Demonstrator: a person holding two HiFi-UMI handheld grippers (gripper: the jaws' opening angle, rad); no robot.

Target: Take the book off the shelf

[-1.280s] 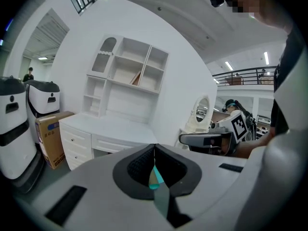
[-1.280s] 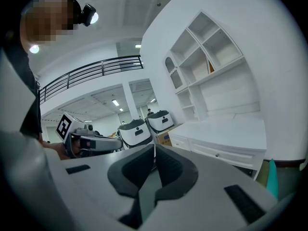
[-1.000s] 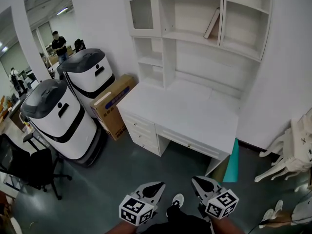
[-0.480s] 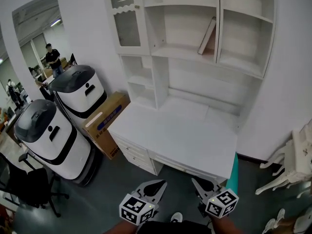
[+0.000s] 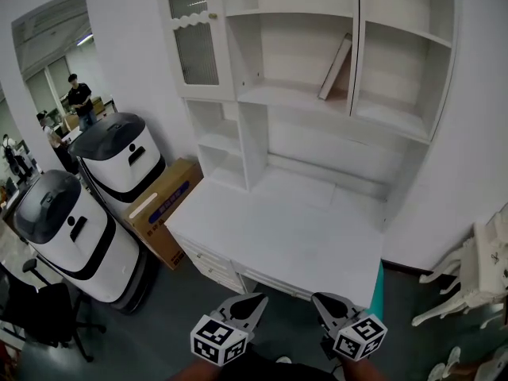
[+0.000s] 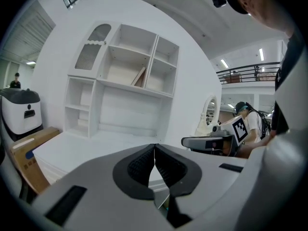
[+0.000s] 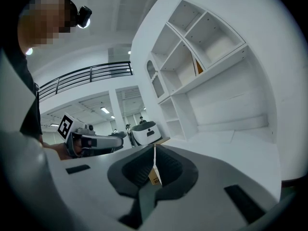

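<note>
So, approach phase by my read: nothing picked yet. Left gripper and right gripper are both held low near the person's body, at the front edge of the desk and well apart from the target. Both claws are fully closed, pads touching at the tips, nothing between them. They probably stay closed because there's nothing to grab at this range, and they need to open before the reach.

Book sits in the middle upper compartment of the shelf unit. It's tilted, with its bottom edge on the shelf board and its top leaning on the upright divider to its right. It's the only item in there, so the access looks clear. The lean leaves a gap on its left side, likely the easiest place to get a jaw in.

Desk top is bare, white and matte. Getting to the book means reaching up and across it.

Room: grey floor, white walls. A cardboard box is jammed beside the desk's left end. Two white-and-black machines stand left of that, and an office chair is at far left. White chair is on the right. People stand far back, clear of the work area.
</note>
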